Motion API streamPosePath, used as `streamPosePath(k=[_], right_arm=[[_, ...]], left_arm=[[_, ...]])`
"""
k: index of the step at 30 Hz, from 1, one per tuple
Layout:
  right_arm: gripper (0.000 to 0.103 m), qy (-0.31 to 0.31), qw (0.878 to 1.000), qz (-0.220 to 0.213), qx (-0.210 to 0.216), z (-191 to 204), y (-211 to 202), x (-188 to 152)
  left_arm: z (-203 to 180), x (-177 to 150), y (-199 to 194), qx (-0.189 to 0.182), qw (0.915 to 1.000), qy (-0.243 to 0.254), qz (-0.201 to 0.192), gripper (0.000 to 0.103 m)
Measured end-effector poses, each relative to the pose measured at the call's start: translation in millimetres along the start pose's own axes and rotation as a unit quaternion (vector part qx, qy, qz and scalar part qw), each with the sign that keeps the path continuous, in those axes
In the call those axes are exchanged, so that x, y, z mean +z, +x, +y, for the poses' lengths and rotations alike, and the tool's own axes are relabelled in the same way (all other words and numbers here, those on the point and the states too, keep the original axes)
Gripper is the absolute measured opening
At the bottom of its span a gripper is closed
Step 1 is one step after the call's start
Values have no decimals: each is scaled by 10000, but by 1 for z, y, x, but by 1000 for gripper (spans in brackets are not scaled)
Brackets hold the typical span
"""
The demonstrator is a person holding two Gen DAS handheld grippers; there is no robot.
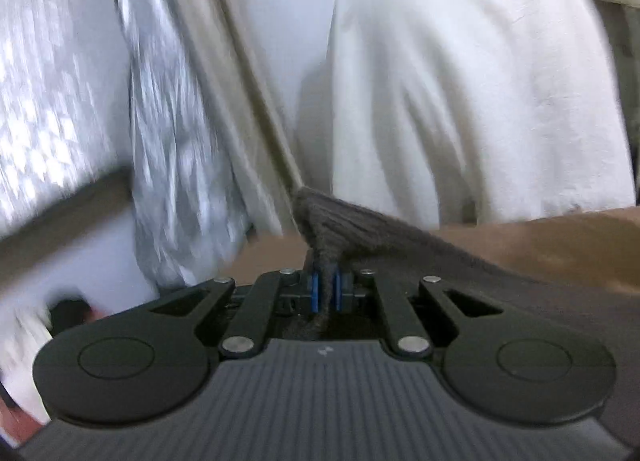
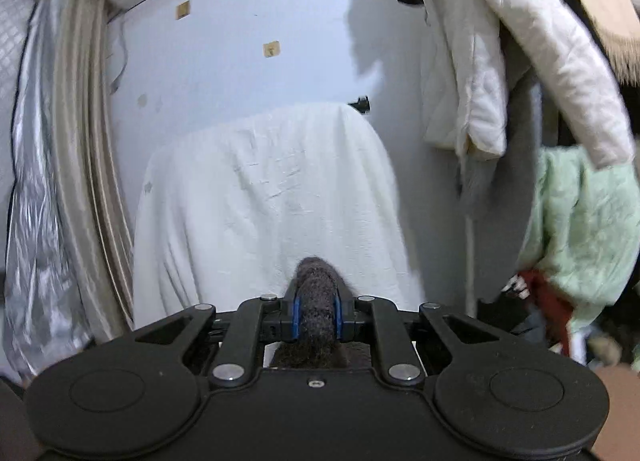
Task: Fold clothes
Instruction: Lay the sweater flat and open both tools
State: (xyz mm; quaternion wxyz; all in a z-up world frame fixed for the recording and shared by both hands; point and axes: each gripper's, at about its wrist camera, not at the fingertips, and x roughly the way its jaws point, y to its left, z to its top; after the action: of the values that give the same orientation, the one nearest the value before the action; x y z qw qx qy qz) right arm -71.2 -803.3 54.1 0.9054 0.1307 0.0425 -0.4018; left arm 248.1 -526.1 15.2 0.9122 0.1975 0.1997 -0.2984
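We've got both grippers pinched onto the same dark grey knit garment [image 1: 400,237] right now. On the left wrist view, the left gripper [image 1: 326,293] has its 2 blue pads [image 1: 315,293] squeezed tight on a bunched edge of the knit, which pokes up just past the fingertips and then spreads off to the right over a brown surface [image 1: 560,237]. The view's pretty blurry, but we can make out a white draped sheet [image 1: 460,101] ahead and a silvery curtain [image 1: 168,141] on the left.

On the right wrist view, the right gripper [image 2: 316,319] is clamped on a thick rolled wad of the knit, which bulges up between the pads and hangs down behind them. Straight ahead is that white sheet over something rounded, against a pale wall [image 2: 240,41]. A white padded jacket [image 2: 500,61] and a light green fleece [image 2: 580,221] hang off to the right, with something red [image 2: 548,301] below them.
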Motion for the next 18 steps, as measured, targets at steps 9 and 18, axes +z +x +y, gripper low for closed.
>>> streamPosePath(k=[9, 18], right_arm=[[62, 962, 9697, 1770, 1381, -16, 54, -79], [63, 1502, 9540, 2568, -373, -163, -36, -187]], left_arm=[[-6, -115, 57, -461, 9897, -252, 1335, 18], [0, -173, 6, -805, 9866, -130, 1414, 54]])
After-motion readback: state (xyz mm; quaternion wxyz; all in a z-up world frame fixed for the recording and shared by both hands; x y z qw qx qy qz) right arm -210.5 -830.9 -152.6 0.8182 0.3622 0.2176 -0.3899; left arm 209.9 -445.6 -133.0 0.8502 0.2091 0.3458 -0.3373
